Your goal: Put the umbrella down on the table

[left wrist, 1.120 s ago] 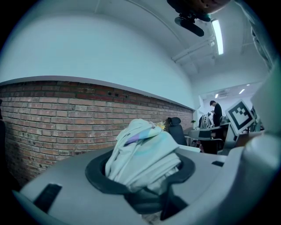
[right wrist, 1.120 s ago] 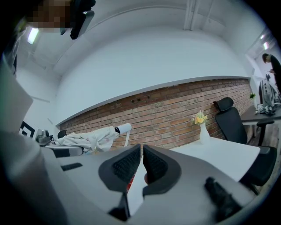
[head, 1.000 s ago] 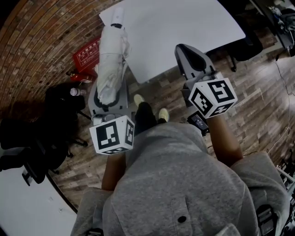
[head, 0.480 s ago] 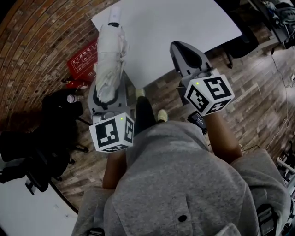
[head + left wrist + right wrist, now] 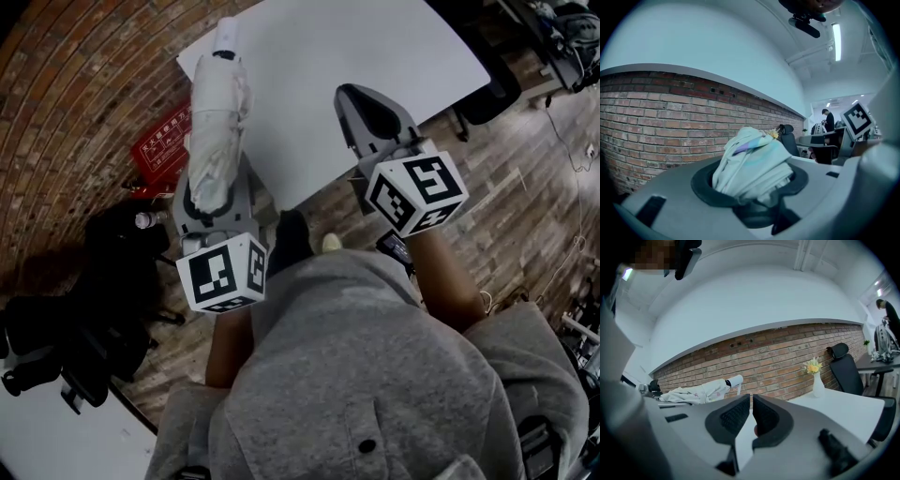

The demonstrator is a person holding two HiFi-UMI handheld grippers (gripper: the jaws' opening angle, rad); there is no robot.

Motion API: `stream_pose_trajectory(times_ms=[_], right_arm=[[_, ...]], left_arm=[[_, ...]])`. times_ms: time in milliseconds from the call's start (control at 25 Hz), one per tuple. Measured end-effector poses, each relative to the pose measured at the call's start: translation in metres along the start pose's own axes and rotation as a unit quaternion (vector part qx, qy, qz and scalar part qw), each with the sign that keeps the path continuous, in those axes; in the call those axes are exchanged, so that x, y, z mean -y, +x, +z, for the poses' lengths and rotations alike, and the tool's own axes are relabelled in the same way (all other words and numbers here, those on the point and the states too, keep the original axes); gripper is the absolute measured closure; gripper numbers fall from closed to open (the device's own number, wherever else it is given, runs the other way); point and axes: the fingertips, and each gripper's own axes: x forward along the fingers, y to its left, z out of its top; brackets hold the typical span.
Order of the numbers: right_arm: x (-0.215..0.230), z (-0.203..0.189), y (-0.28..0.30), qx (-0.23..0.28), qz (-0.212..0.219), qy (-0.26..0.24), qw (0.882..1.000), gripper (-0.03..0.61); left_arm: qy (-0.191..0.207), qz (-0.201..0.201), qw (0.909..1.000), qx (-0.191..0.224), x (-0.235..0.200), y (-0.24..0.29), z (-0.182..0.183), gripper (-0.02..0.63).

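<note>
Two grippers: left gripper (image 5: 214,192) clamped on the folded umbrella (image 5: 214,131); right gripper (image 5: 751,416) jaws together, empty.
Umbrella location: held near level, tip over the table (image 5: 375,56) corner, not set down.
Risk: release here likely drops it; most of its length overhangs the floor.
Cause: insufficient reach over the tabletop.

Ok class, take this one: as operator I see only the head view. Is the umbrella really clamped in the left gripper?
Observer: Yes. The left gripper view shows the left gripper closed on the umbrella, its cloth bunched between the jaws.
Operator: And the other one?
Observer: Its own view shows the right gripper with jaws nearly together and nothing between them.
Operator: Anything standing ahead?
Observer: A white vase of yellow flowers stands on the table, beyond that gripper.
</note>
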Motion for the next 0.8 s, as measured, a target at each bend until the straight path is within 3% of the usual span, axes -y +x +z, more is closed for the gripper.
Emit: stream_pose_trajectory(times_ms=[800], right_arm=[[0.017, 0.019, 0.068, -0.007, -0.049, -0.016, 0.999, 0.543]], left_arm=[[0.001, -0.053, 0.9985, -0.014, -0.049, 0.078, 0.007, 0.379]])
